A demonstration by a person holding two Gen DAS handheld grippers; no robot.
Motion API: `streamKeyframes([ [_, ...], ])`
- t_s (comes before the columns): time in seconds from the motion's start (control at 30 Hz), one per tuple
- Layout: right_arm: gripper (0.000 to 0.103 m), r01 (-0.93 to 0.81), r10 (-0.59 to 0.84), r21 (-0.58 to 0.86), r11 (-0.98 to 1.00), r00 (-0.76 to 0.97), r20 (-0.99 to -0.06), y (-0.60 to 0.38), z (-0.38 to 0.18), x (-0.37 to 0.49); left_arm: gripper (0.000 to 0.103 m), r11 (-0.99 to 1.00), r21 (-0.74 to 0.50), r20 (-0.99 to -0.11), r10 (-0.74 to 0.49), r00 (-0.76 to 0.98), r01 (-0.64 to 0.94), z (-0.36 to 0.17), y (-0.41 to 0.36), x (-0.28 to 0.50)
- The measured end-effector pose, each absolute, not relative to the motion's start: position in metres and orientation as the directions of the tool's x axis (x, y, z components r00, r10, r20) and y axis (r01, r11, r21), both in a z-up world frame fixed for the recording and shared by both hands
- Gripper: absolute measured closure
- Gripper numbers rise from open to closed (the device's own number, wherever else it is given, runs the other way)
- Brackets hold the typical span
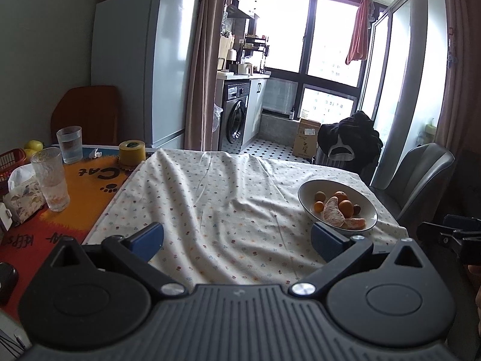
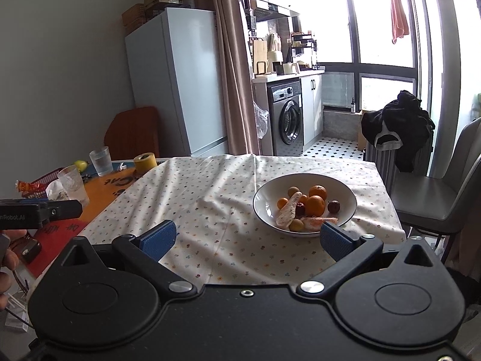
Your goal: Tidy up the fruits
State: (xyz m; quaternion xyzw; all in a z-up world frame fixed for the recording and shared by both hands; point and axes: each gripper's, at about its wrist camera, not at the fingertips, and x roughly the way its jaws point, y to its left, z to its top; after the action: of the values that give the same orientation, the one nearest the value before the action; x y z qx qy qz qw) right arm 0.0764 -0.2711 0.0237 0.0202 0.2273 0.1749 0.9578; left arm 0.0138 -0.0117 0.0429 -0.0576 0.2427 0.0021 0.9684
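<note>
I see the fruit piled in the bowl on the right half of the cloth. The long pomelo wedge lies tilted, its narrow end pointing away from me toward the far rim, oranges just beside it. My right gripper hangs near the bowl's near rim, jaws apart; my left gripper too, both empty.

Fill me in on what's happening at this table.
A person holds two grippers over a floral tablecloth. The left gripper and right gripper are both open and empty. A white bowl already holds mandarins, peeled citrus segments and small dark fruits. Nothing is being gripped.
</note>
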Motion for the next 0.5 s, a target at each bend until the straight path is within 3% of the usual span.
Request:
streamKeyframes([
  [0.5,0.0,-0.324,0.348,0.132,0.937,0.824,-0.447,-0.274,0.023,0.061,0.0,0.995,-0.097,-0.479,-0.024,0.878,-0.026,0.039,-0.007,0.006],
])
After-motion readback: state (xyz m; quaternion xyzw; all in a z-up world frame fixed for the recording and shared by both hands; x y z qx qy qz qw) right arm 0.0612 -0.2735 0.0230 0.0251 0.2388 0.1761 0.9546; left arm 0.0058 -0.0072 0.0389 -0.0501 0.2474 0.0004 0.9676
